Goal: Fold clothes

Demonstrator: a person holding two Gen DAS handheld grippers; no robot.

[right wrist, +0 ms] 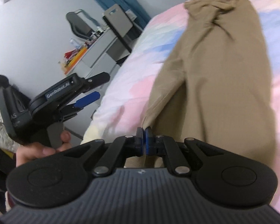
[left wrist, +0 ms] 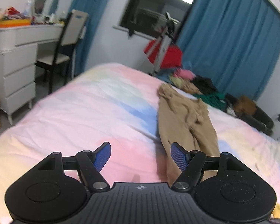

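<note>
One pair of tan trousers, soft, light, floppy, spread centre-right over pastel bedding; right gripper clenched on hem corner, left gripper released, empty; best pinched at hems or waistband

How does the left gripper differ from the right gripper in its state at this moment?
The left gripper has its jaws spread wide apart; the right gripper has them shut. The left gripper holds nothing above the bed cover; the right gripper pinches an edge of the tan trousers. Both have blue pads on black fingers.
</note>
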